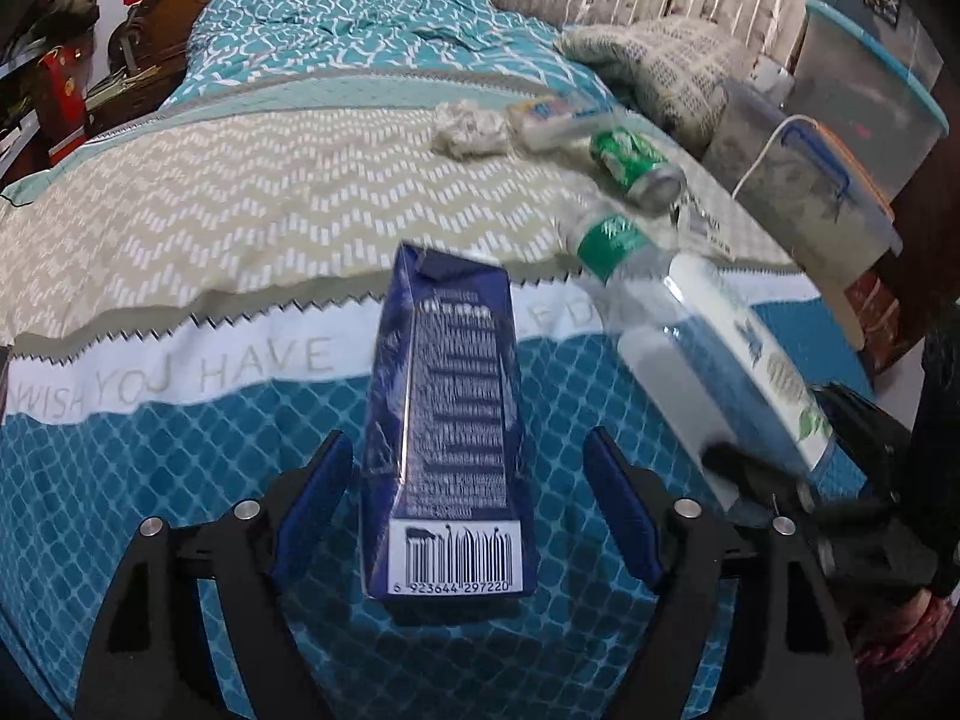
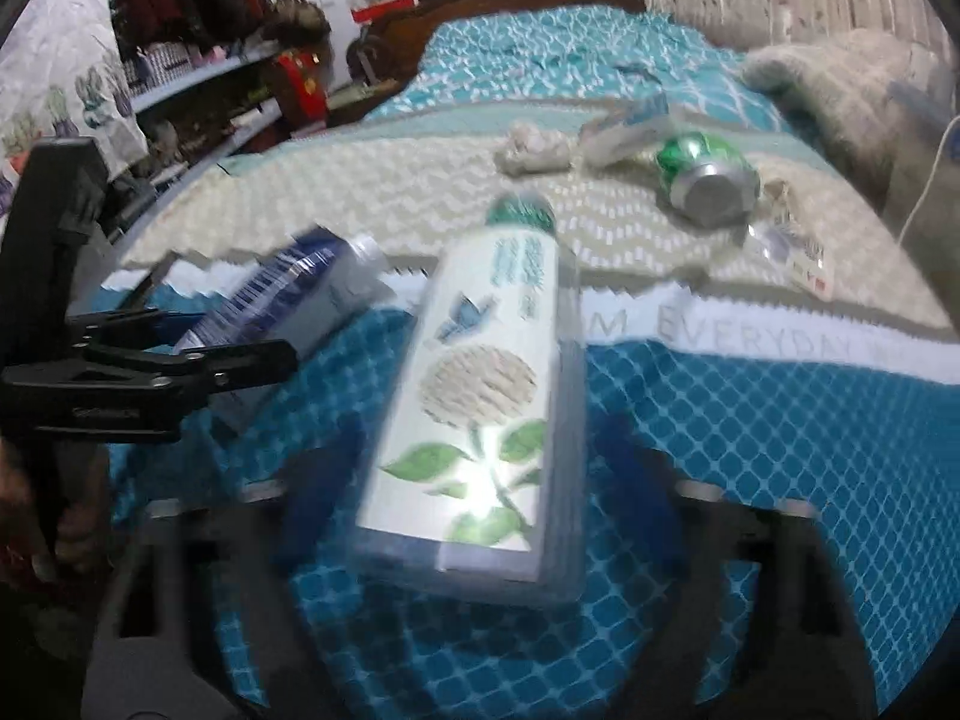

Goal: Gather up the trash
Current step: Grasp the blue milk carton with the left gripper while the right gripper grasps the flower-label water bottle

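A wide bed [image 1: 180,228] with a teal, beige and white patterned cover fills the room. Lying on it nearest the viewer, a clear bottle with a flower label [image 2: 480,396] sits between the spread jaws of the right gripper [image 2: 480,480], whose fingers are blurred. Beside it, a dark blue carton [image 1: 447,420] lies between the left gripper [image 1: 468,498], jaws spread and apart from its sides. Farther up the bed lie a green can [image 1: 636,165] on its side, a crumpled tissue wad [image 1: 468,129] and a clear wrapper [image 1: 558,117].
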### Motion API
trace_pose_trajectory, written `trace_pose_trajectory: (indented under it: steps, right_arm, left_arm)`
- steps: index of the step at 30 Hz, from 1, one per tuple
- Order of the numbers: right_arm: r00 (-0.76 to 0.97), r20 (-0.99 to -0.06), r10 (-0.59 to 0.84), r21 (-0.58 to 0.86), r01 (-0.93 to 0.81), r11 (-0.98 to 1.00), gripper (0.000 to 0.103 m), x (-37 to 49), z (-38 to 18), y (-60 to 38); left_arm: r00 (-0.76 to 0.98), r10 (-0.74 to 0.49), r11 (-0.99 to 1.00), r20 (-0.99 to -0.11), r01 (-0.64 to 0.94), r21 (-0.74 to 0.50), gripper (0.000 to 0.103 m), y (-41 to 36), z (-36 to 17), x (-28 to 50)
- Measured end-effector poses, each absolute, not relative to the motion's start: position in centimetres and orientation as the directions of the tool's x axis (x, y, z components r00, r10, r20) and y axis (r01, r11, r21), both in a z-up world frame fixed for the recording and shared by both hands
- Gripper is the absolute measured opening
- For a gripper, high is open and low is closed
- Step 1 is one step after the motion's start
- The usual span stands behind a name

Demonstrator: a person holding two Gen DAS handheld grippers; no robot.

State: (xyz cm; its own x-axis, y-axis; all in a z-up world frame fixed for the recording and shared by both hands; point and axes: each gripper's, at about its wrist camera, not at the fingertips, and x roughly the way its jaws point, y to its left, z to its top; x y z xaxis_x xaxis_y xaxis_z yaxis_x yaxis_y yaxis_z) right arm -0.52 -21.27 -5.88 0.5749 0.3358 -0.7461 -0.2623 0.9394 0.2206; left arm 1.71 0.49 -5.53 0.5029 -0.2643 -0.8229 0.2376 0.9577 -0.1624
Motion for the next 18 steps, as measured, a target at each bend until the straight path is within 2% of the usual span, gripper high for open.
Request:
trace_pose_trajectory:
  steps: [1,3,6,12,15,18]
  right_arm:
    - [0.572,-0.738,0.358,0.256,-0.254,0.933,0.067,-0.5,-6.1,-21.8]
    - [0.561,-0.718,0.413,0.341,-0.234,0.91,0.065,-0.3,-6.2,-23.3]
    - [0.561,-0.655,0.506,0.477,-0.212,0.853,0.064,-0.4,-5.9,-25.9]
    - [0.565,-0.549,0.615,0.683,-0.121,0.721,0.064,-0.3,-6.6,-30.6]
    - [0.612,-0.507,0.607,0.729,-0.072,0.681,0.064,-0.9,-6.7,-33.7]
    - [0.674,-0.5,0.544,0.717,-0.031,0.696,0.064,-1.8,-6.2,-36.8]
  left_arm:
    - [0.5,-0.259,0.959,-0.827,0.236,-0.158,0.05,0.5,-5.9,1.7]
    - [0.495,-0.271,0.956,-0.825,0.24,-0.17,0.049,0.9,-6.0,1.9]
    - [0.478,-0.37,0.926,-0.797,0.261,-0.273,0.049,1.1,-5.1,2.2]
    - [0.439,-0.483,0.867,-0.758,0.365,-0.34,0.049,-2.6,-3.2,3.1]
    - [0.397,-0.51,0.841,-0.763,0.418,-0.344,0.048,-5.7,-3.2,4.0]
    - [0.347,-0.536,0.804,-0.769,0.487,-0.341,0.047,-9.9,-3.1,5.2]
